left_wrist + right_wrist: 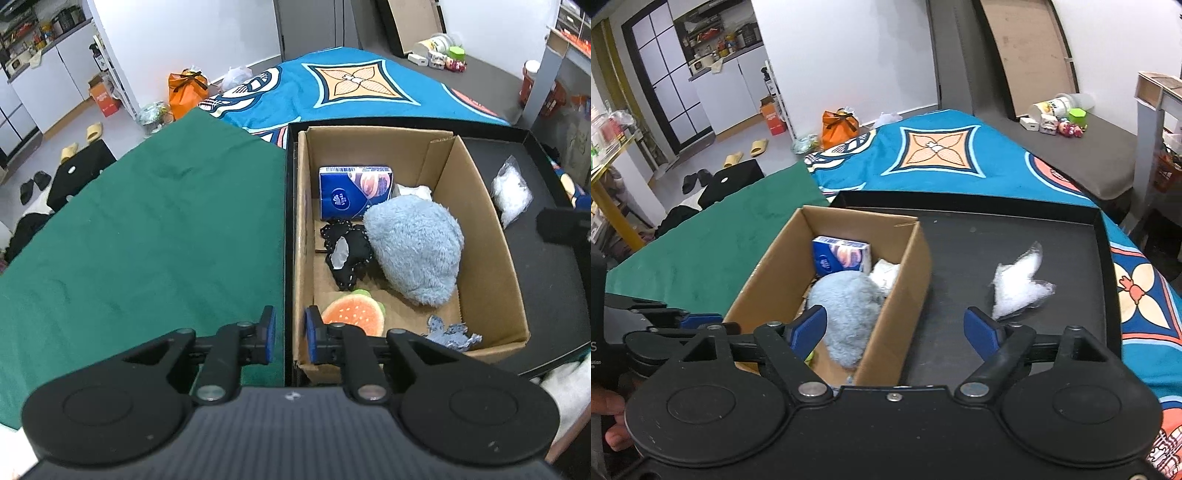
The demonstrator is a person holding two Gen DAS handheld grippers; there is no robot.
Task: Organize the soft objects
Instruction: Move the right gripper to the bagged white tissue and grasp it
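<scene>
A cardboard box [480,206] stands in a black tray [546,288]. It holds a fluffy light-blue plush [415,247], a blue tissue pack [352,190], a black studded piece [345,254], an orange burger plush [352,314] and a blue-grey scrap [452,332]. A clear bag of white stuffing [1017,282] lies on the tray [960,236] right of the box [908,291]. My left gripper [289,334] is empty, its jaws a small gap apart, above the box's near left corner. My right gripper [895,330] is open and empty above the box's right wall, near the bag.
A green cloth [147,229] covers the surface left of the tray. A teal patterned blanket [351,85] lies behind. Slippers, an orange bag [186,92] and clutter sit on the floor at the far left. Small toys [1060,118] stand at the back right.
</scene>
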